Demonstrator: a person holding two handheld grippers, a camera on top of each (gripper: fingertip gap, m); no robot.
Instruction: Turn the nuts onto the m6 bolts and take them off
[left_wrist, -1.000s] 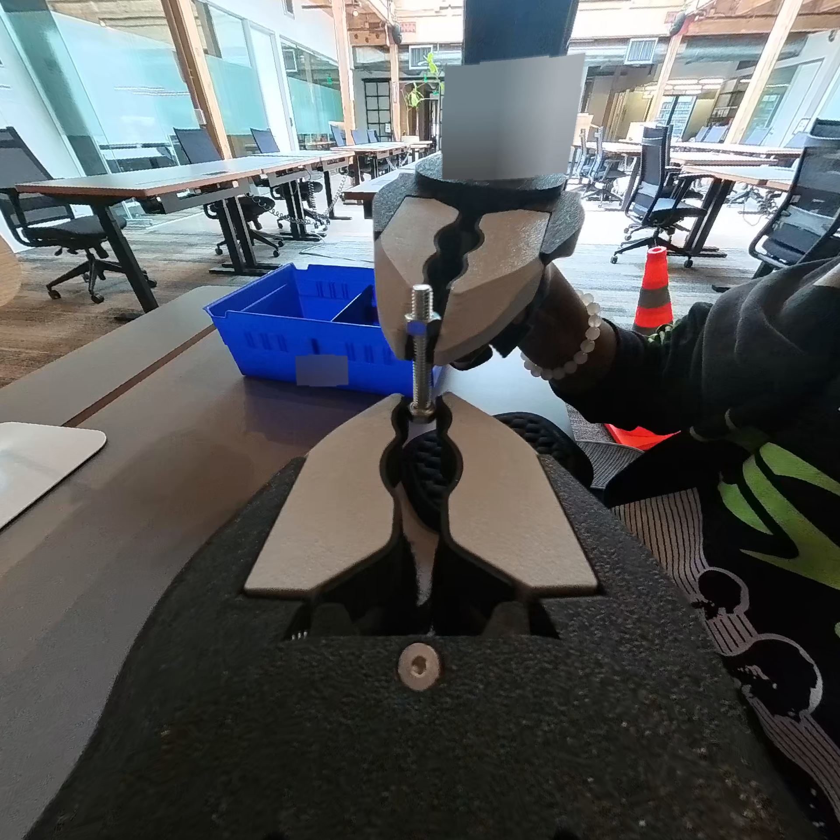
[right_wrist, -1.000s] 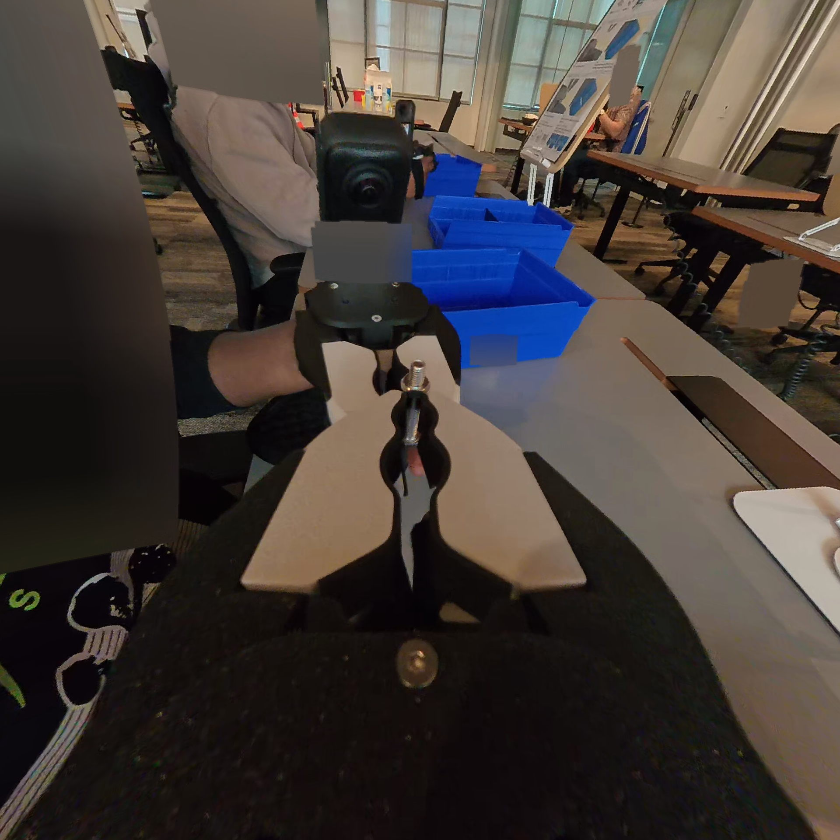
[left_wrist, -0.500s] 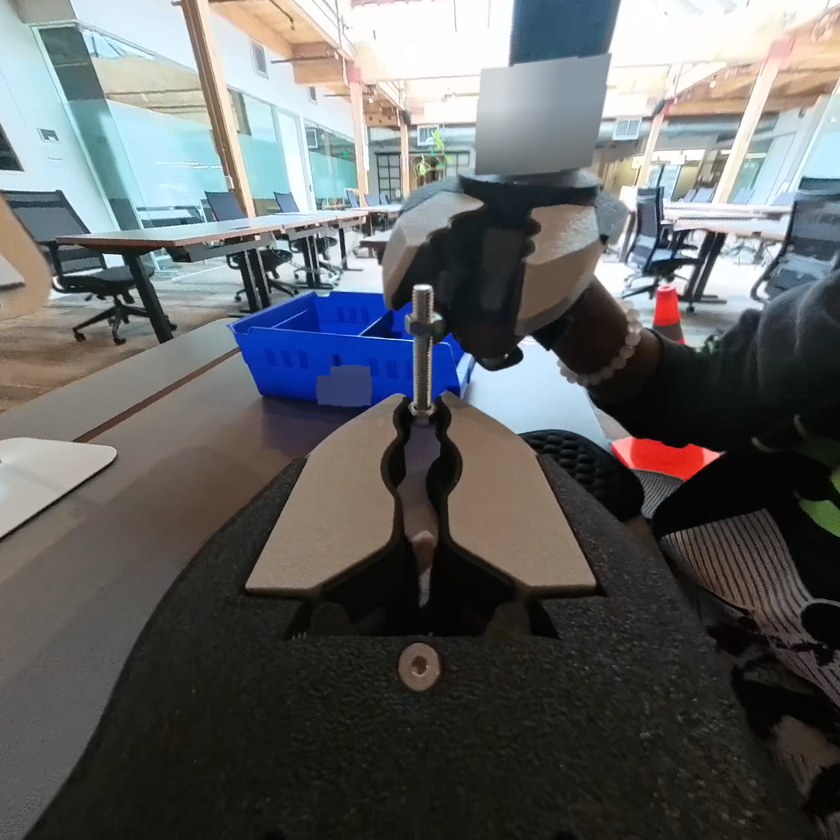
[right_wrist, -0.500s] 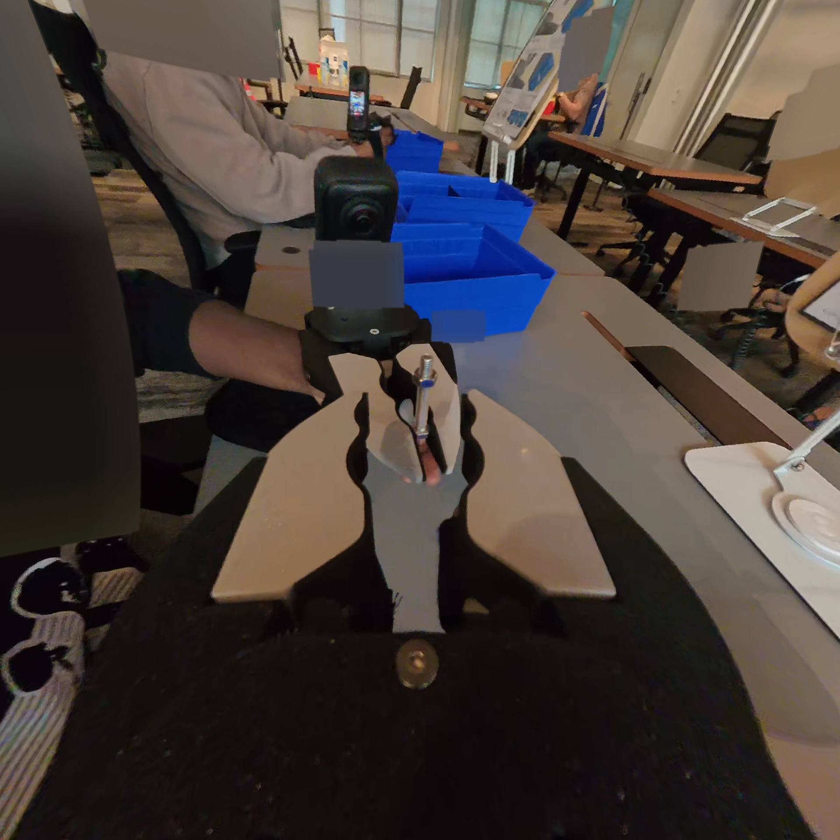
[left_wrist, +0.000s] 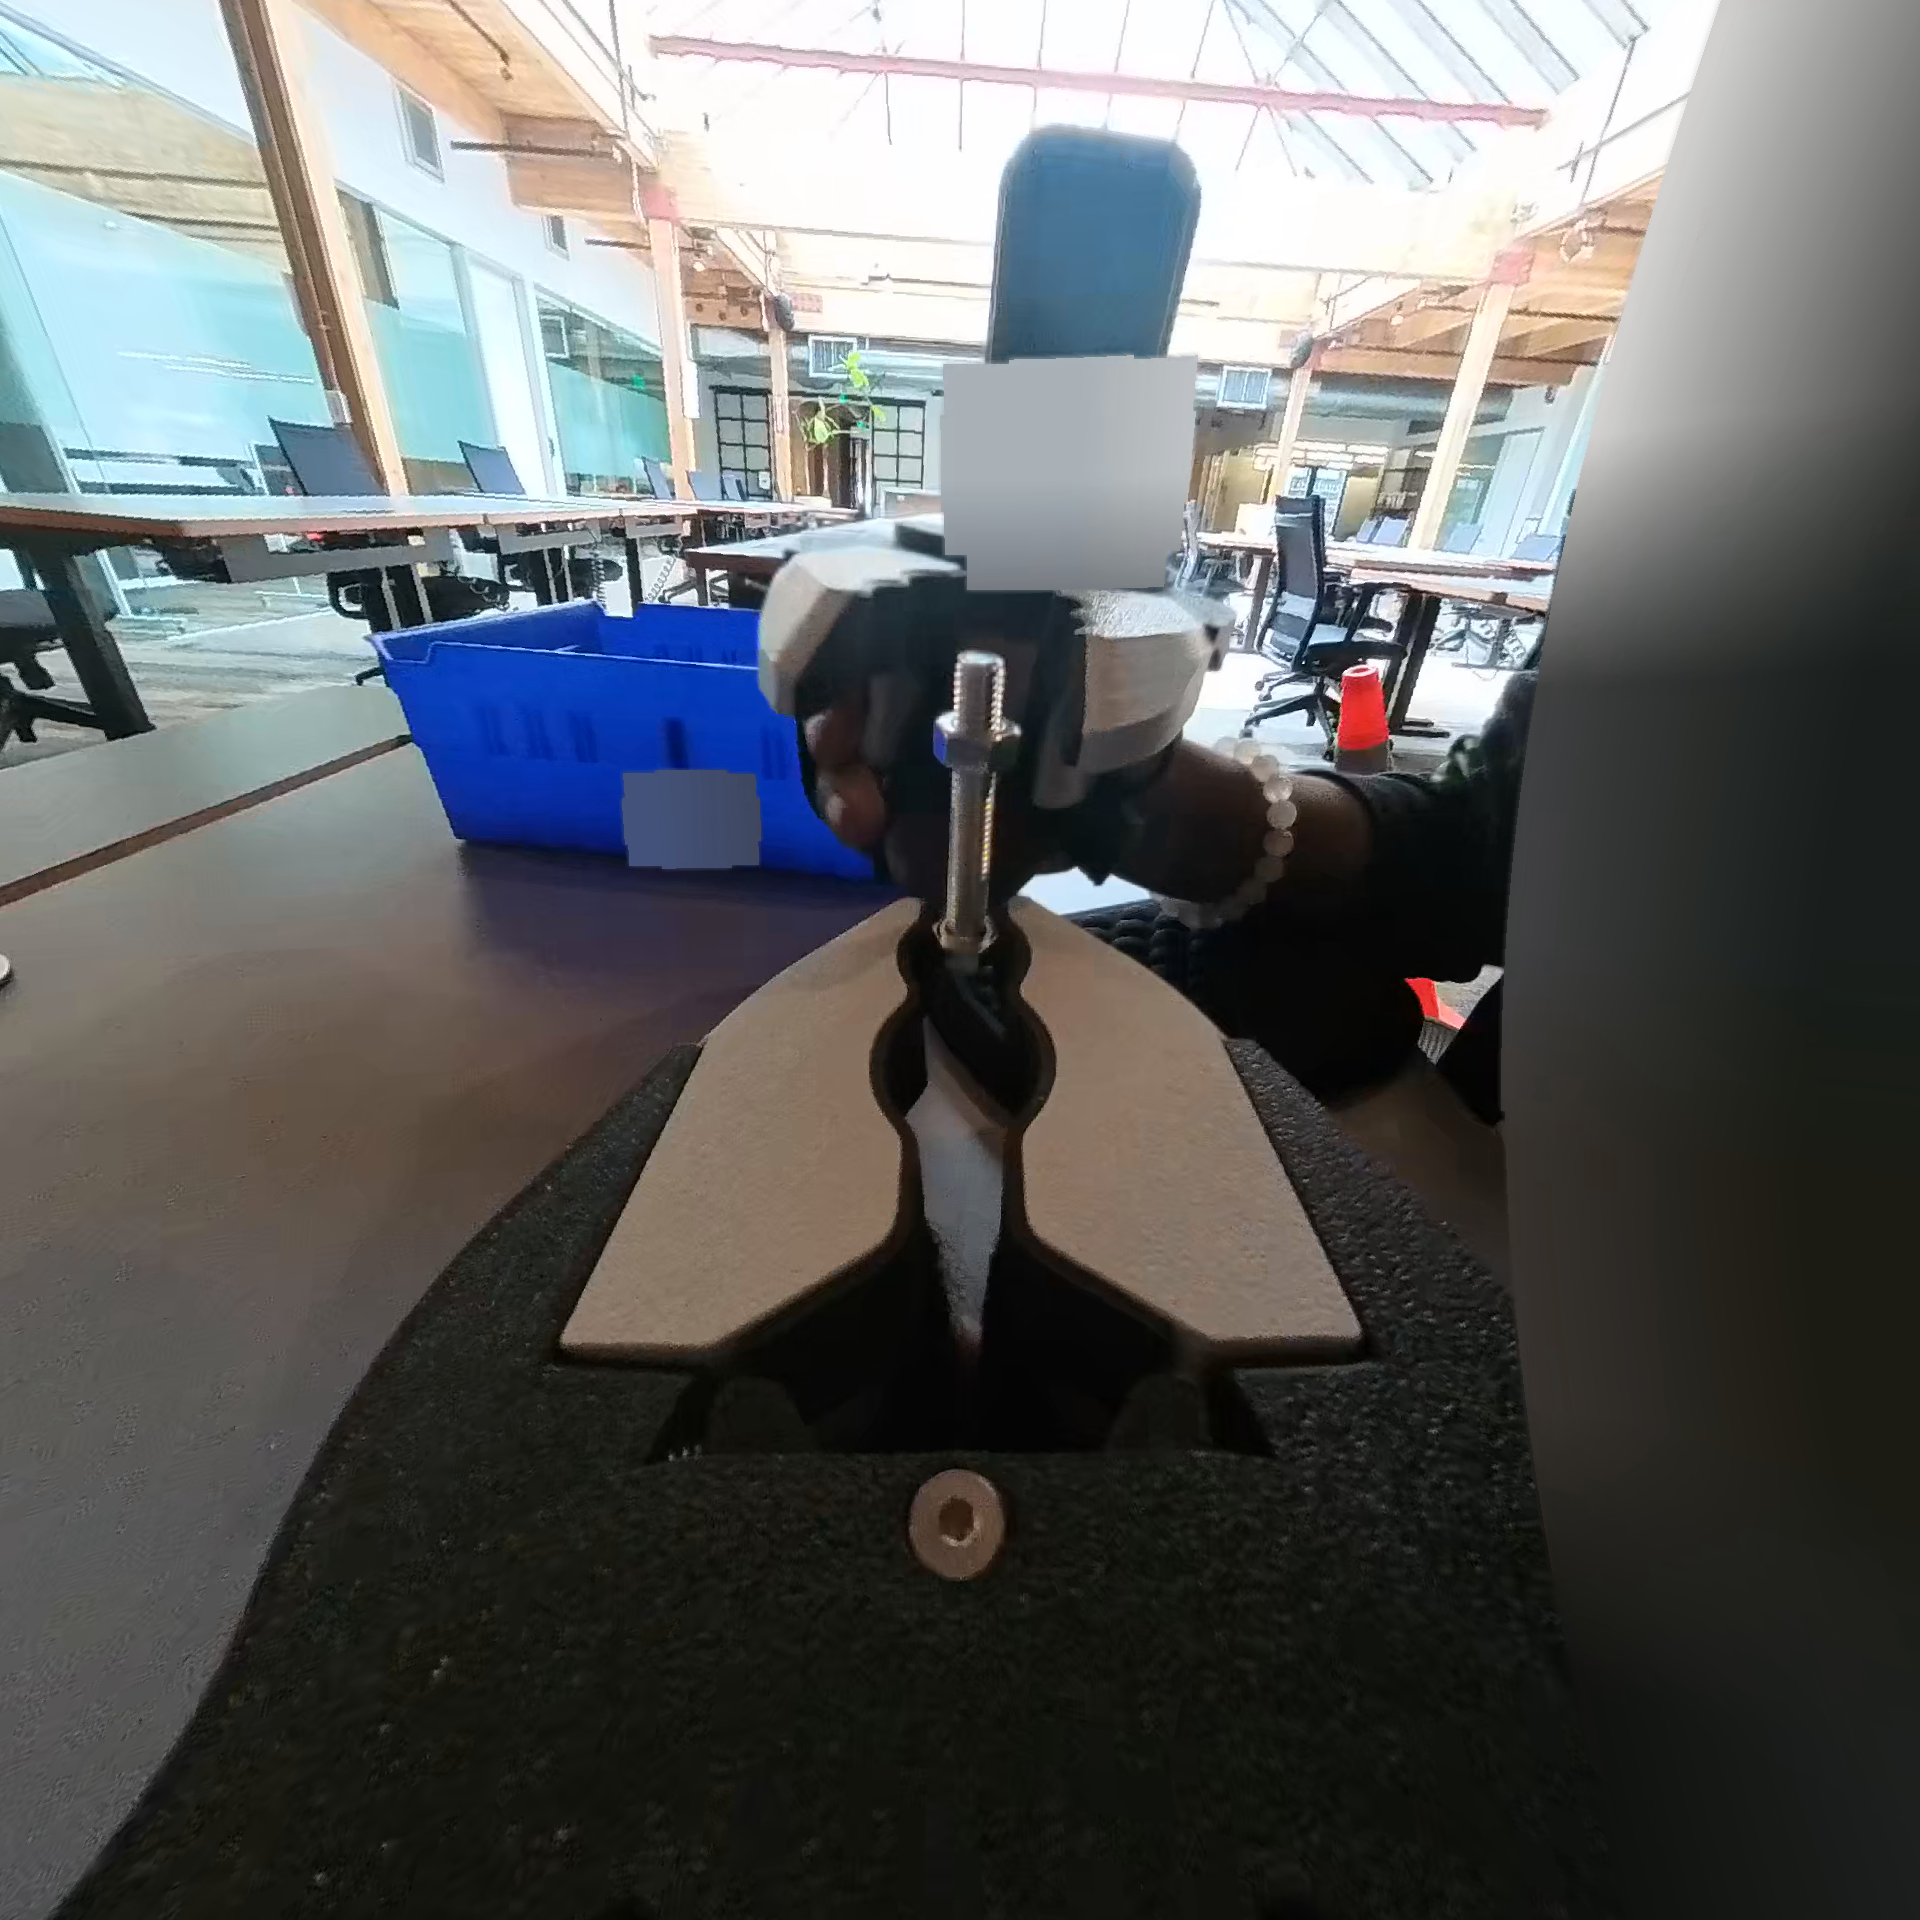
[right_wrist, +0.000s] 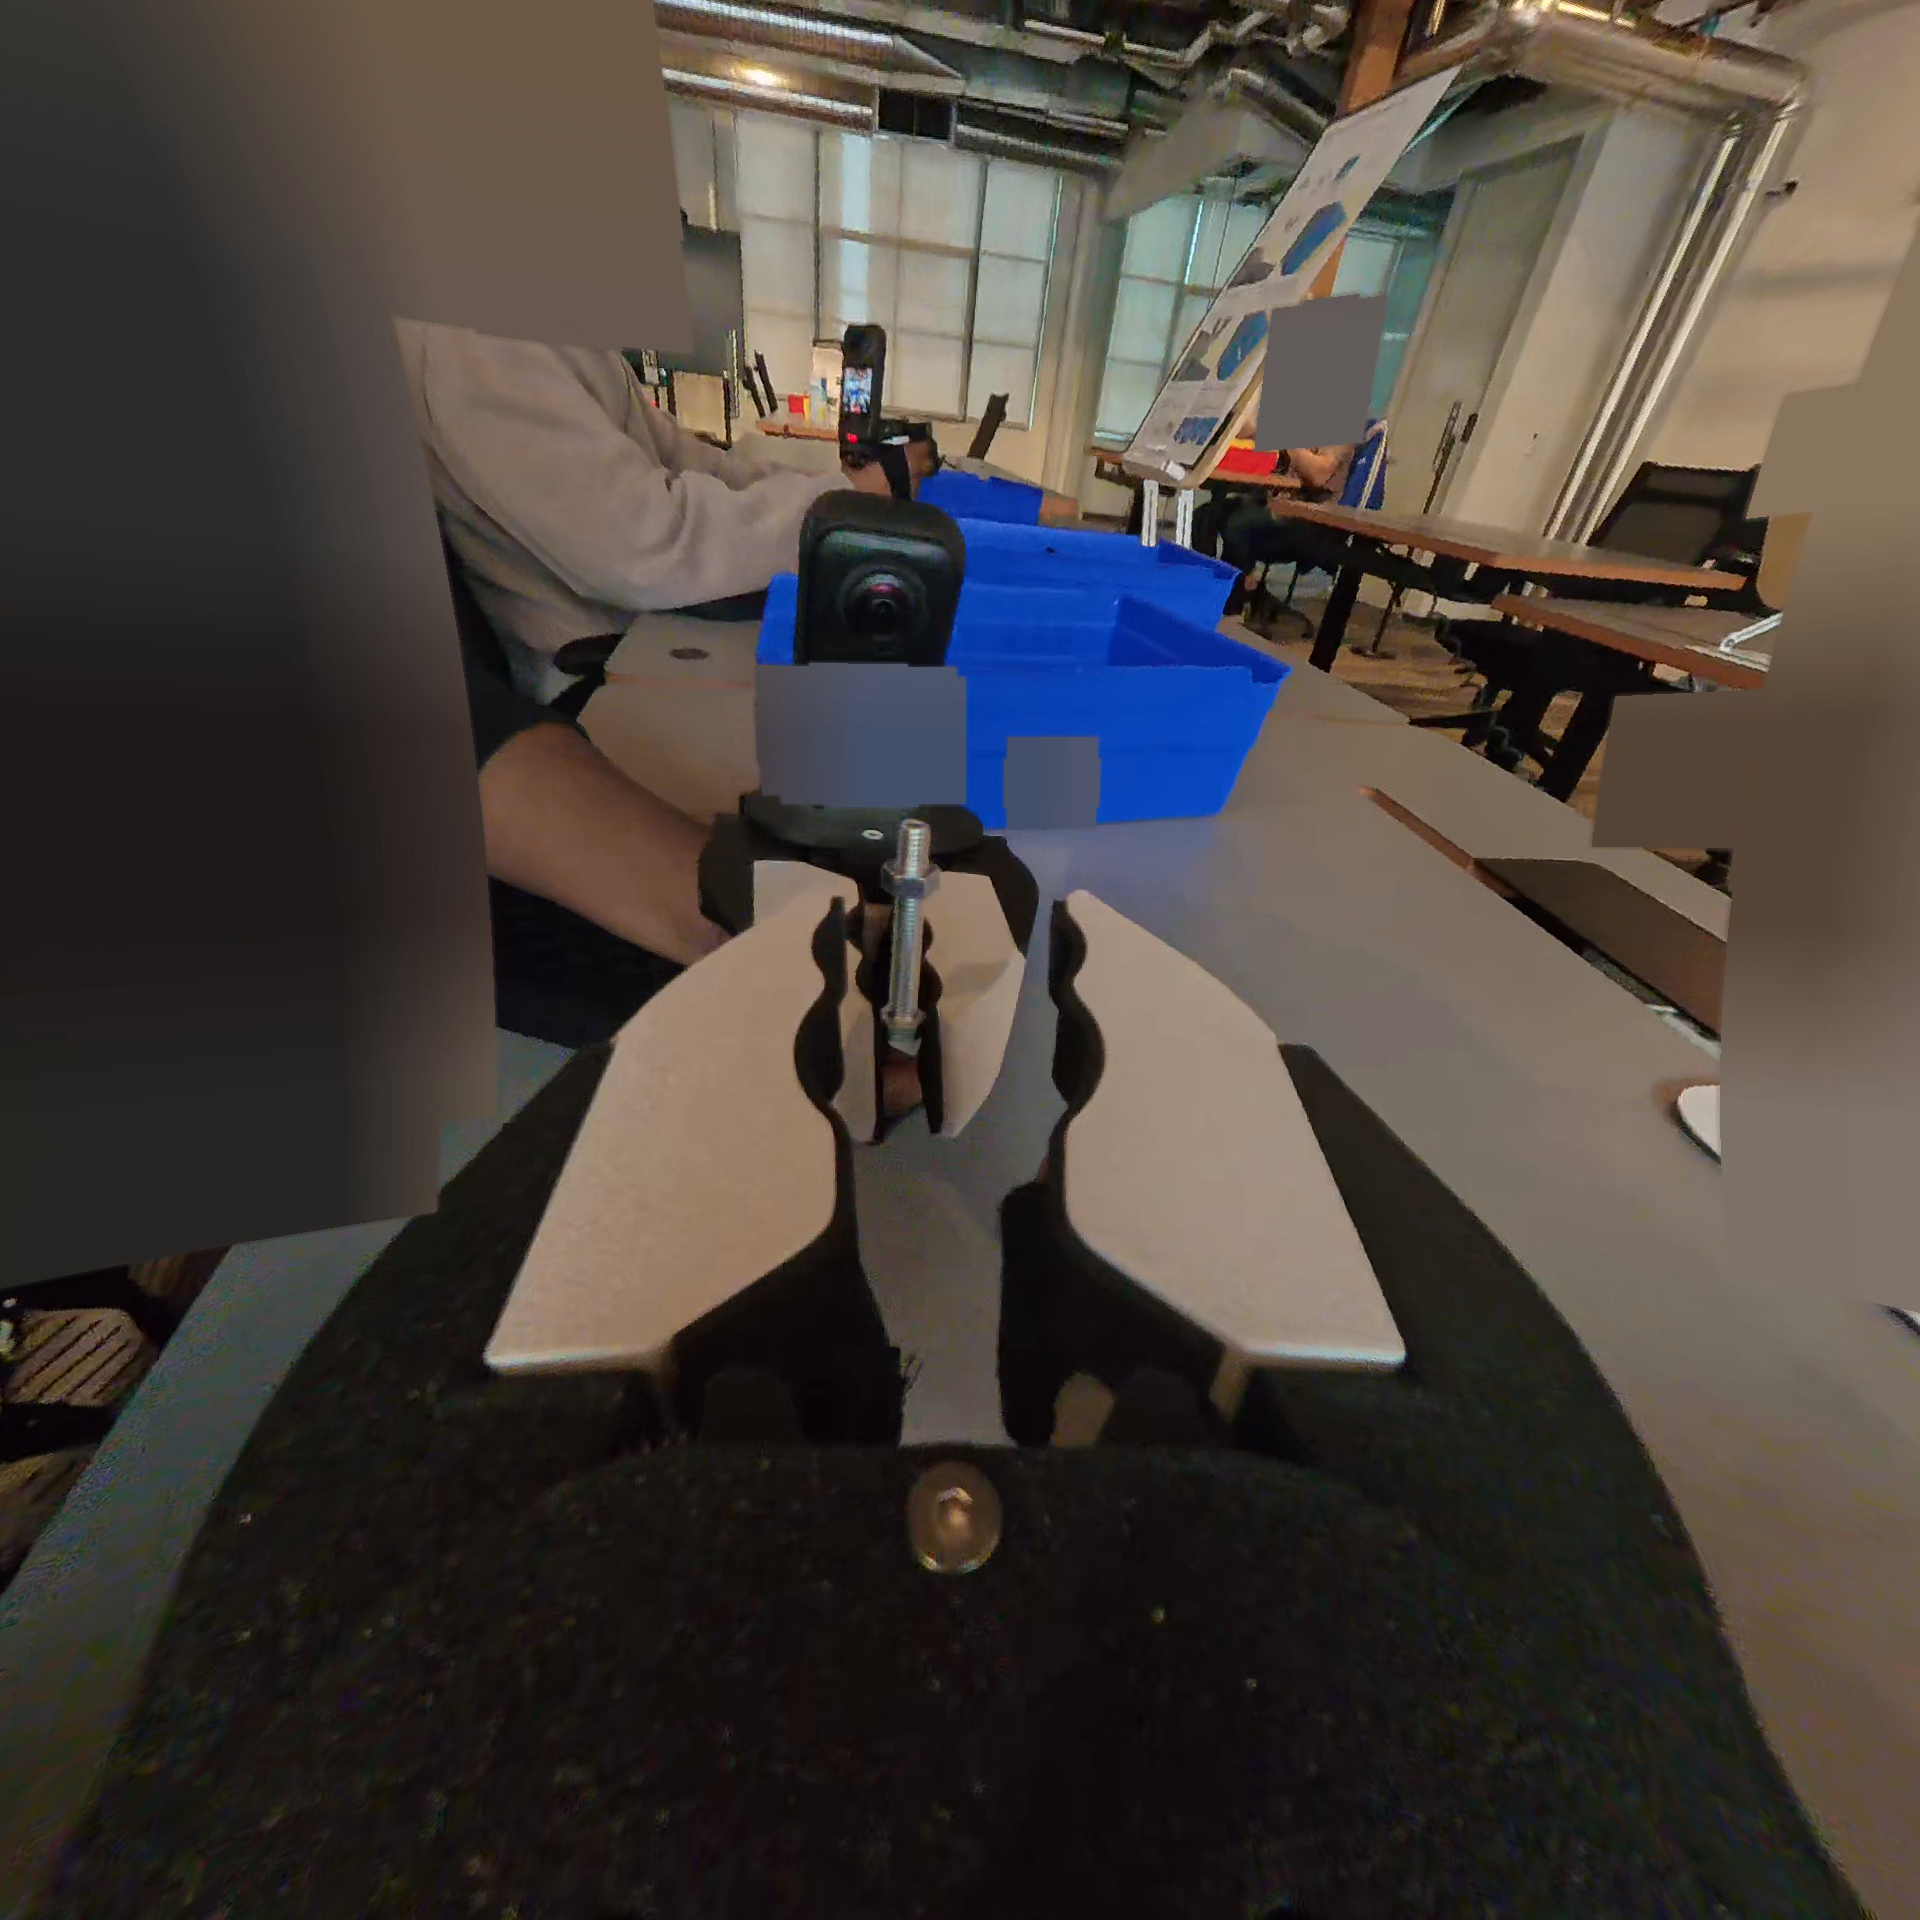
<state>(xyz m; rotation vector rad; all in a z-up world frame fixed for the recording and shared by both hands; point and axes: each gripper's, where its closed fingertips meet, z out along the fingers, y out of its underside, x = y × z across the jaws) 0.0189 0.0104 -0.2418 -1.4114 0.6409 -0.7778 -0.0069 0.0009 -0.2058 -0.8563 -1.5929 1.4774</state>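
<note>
In the left wrist view, the left tongs (left_wrist: 964, 940) sit at centre over the counter (left_wrist: 260, 1039), the bolt (left_wrist: 971, 831) standing upright from their tips with the nut (left_wrist: 975, 740) near its top. The right tongs (left_wrist: 977, 644) face them at 12 o'clock, just behind the bolt. A bin (left_wrist: 582, 748) rests on the counter at 10 o'clock. A traffic cone (left_wrist: 1363, 707) stands on the floor at 2 o'clock, among desks and chairs.

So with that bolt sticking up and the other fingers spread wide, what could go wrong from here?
The left gripper pinches the bolt only at its bottom end, so a sideways push might tilt it. The right gripper is open near the nut; closing off-centre could miss it or knock the bolt over.
</note>
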